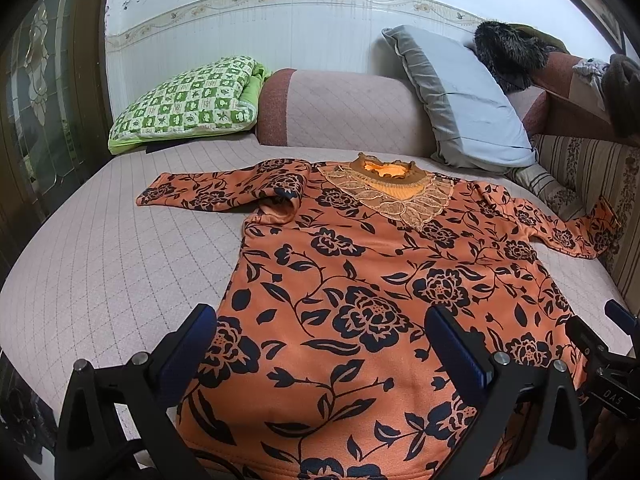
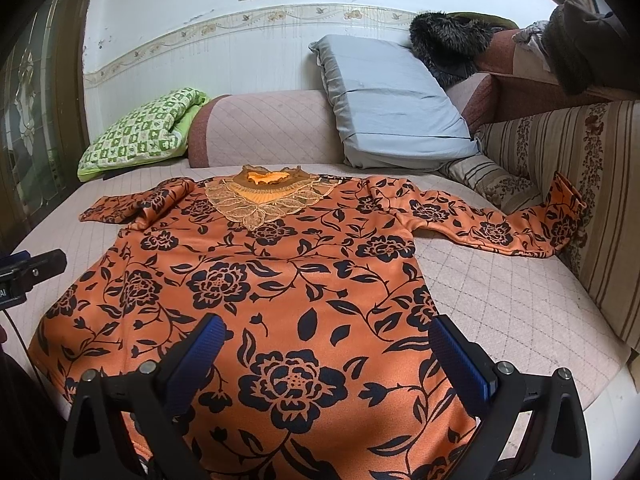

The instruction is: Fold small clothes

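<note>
While the quilted pink bed (image 1: 100,248) fills most of both views, an orange sweater (image 1: 360,300) printed with black roses lies spread flat across its middle, front side up, hem toward the near edge and neck toward the far edge. A padded pink bolster (image 1: 344,108) runs along the far edge. A pale blue pillow (image 1: 460,100) leans against it toward the far right corner, with a striped cushion (image 2: 488,184) lying below it. A green checked quilt (image 1: 188,100), folded, sits at the far left corner. A dark fur-trimmed coat (image 2: 448,44) is heaped beyond the pillow.

One sleeve of the sweater (image 1: 224,192) reaches toward the left edge, its upper part bunched near the shoulder. The other sleeve (image 2: 500,228) stretches to the right edge, where its cuff turns up against the striped side panel. A lace collar (image 2: 264,200) with a ruffled brown neck lies flat at the top of the sweater.

The left gripper (image 1: 320,340) hangs over the hem near its left corner, jaws spread wide and grasping nothing; its blue pads (image 1: 456,344) sit above the cloth. The right gripper (image 2: 326,348) hangs over the hem closer to the right side, likewise released, with cloth showing between its pads (image 2: 460,356). Each gripper shows at the rim of the other's view.
</note>
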A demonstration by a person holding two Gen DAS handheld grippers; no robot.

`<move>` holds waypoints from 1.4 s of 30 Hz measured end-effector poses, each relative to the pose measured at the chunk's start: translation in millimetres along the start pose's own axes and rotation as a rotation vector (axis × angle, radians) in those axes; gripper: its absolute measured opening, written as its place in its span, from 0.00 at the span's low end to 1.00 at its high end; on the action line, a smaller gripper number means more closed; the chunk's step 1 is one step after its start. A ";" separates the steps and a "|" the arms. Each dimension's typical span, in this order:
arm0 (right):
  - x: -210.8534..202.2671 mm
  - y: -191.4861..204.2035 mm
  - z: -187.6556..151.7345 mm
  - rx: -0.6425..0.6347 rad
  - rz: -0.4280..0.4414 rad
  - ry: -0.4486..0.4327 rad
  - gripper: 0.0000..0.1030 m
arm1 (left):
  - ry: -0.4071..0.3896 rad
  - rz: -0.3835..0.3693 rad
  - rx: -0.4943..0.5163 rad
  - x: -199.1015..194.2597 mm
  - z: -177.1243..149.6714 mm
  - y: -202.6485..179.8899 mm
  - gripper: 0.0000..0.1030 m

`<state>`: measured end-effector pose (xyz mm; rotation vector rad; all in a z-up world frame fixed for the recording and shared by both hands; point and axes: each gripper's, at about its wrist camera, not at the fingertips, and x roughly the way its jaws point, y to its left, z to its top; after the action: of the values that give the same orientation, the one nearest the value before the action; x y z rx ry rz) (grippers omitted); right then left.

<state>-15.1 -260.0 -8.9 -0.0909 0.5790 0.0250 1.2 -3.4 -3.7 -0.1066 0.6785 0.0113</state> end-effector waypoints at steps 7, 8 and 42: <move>1.8 -5.9 1.8 0.041 0.031 0.021 1.00 | 0.001 -0.011 -0.007 1.5 -1.0 2.1 1.00; 1.8 -11.1 4.7 0.071 0.052 0.032 1.00 | 0.015 -0.009 -0.009 2.3 -1.5 3.7 1.00; 202.1 -381.1 79.5 0.873 -0.362 0.240 0.09 | 0.221 -0.005 -0.011 66.8 -10.4 8.2 1.00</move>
<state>216.1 -632.5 -23.3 0.6585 0.7629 -0.5937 46.3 2.0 -54.4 -0.1214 0.8991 -0.0010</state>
